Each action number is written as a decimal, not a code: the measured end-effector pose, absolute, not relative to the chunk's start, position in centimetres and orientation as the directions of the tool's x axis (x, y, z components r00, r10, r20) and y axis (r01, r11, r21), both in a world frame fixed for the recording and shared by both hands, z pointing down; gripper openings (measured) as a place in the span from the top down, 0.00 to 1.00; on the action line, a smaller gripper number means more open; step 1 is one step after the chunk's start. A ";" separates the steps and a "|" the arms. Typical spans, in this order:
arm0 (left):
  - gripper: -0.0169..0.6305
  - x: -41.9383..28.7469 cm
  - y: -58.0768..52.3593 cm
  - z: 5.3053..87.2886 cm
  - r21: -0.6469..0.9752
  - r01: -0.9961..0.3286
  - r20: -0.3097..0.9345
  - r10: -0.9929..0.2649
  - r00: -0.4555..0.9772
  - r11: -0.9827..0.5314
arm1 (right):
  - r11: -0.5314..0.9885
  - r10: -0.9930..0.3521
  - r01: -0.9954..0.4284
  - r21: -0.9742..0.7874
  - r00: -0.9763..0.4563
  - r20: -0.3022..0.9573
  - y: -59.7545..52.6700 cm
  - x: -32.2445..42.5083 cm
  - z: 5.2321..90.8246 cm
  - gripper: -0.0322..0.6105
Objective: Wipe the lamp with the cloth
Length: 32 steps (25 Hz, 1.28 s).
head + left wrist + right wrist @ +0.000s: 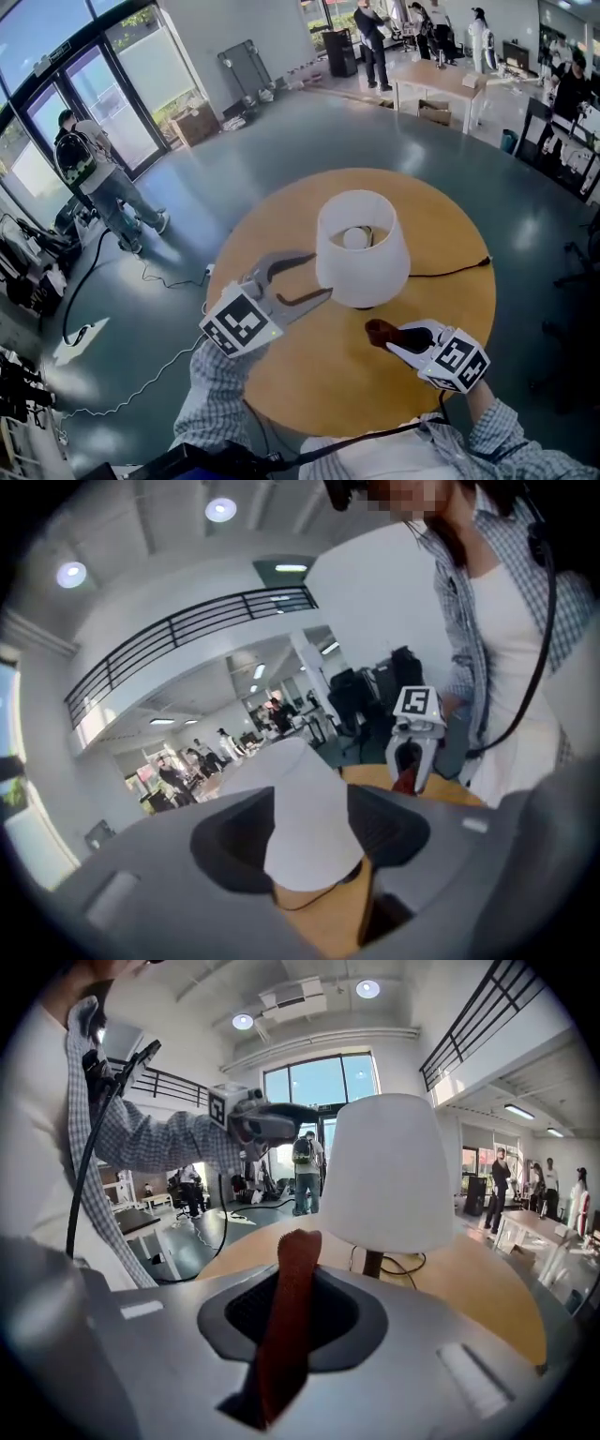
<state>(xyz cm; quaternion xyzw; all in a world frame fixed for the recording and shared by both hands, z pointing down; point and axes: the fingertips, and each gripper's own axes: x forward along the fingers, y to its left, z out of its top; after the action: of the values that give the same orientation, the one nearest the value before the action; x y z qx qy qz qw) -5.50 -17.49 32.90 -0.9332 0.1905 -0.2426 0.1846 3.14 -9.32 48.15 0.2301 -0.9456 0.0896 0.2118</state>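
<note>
On round wooden table (pixel 314 370), tapered white lamp (pixel 366 272); textured cloth (pixel 286 1307) nearby.

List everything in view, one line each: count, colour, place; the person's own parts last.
table: one, round, light wood, on grey floor.
lamp: one, white-shaded, near the table's middle.
cord: one, black, from the lamp's foot to the table's right edge.
cloth: one, dark red, between the right gripper's jaws.
bystander: one with backpack, by the glass doors, left; others far off.
left gripper: one, grey, jaws apart, empty, beside the lamp.
right gripper: one, grey, shut on the cloth.
sleeves: two, checked, bottom edge.
</note>
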 end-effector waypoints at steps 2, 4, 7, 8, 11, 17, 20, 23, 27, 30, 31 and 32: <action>0.59 -4.1 -18.3 32.2 -0.469 -0.156 0.471 -0.395 0.789 -0.869 | 0.882 -0.380 -0.462 -0.087 -0.810 0.446 -8.7 2.7 48.4 0.84; 0.59 -3.0 -18.9 32.2 -0.489 -0.049 0.563 -0.358 0.745 -0.871 | 0.887 -0.368 -0.453 -0.096 -0.815 0.448 -8.2 2.3 48.4 0.84; 0.63 -1.5 -19.4 33.5 -0.500 0.096 0.689 -0.328 0.647 -0.861 | 0.890 -0.358 -0.443 -0.104 -0.822 0.442 -7.5 1.7 48.3 0.84; 0.63 -1.0 -19.5 34.1 -0.493 0.135 0.722 -0.317 0.616 -0.859 | 0.890 -0.358 -0.443 -0.105 -0.824 0.439 -7.3 1.5 48.3 0.84; 0.63 0.3 -19.5 35.6 -0.449 0.241 0.809 -0.277 0.519 -0.860 | 0.884 -0.366 -0.454 -0.114 -0.822 0.436 -6.9 1.8 48.1 0.84; 0.72 1.5 -19.4 36.5 -0.390 0.329 0.871 -0.228 0.436 -0.860 | 0.853 -0.388 -0.492 -0.172 -0.820 0.422 -6.1 3.4 48.1 0.84; 0.74 1.7 -19.3 36.2 -0.403 0.345 0.864 -0.229 0.448 -0.847 | 0.837 -0.399 -0.510 -0.199 -0.817 0.416 -6.1 4.2 48.2 0.84; 0.77 1.5 -19.0 36.3 -0.422 0.352 0.855 -0.238 0.460 -0.835 | 0.829 -0.407 -0.519 -0.210 -0.816 0.410 -6.5 4.4 48.3 0.84; 0.78 0.3 -18.1 36.2 -0.445 0.328 0.837 -0.256 0.484 -0.834 | 0.828 -0.414 -0.519 -0.211 -0.821 0.394 -7.3 4.3 48.0 0.84; 0.80 -1.0 -17.2 36.0 -0.464 0.299 0.813 -0.267 0.517 -0.834 | 0.827 -0.418 -0.520 -0.213 -0.823 0.385 -8.0 4.3 47.7 0.84; 0.81 -1.4 -16.9 36.0 -0.461 0.289 0.810 -0.265 0.523 -0.839 | 0.826 -0.419 -0.521 -0.215 -0.823 0.384 -8.2 4.3 47.7 0.84; 0.82 -1.9 -16.6 36.0 -0.454 0.280 0.808 -0.259 0.528 -0.846 | 0.825 -0.420 -0.523 -0.216 -0.822 0.385 -8.5 4.3 47.7 0.84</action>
<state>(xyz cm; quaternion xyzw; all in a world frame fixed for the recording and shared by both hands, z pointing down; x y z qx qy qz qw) -1.86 -16.57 35.95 -0.8289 -0.0061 -0.4856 0.2776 4.31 -8.45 47.72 0.2505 -0.9412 0.1580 0.1624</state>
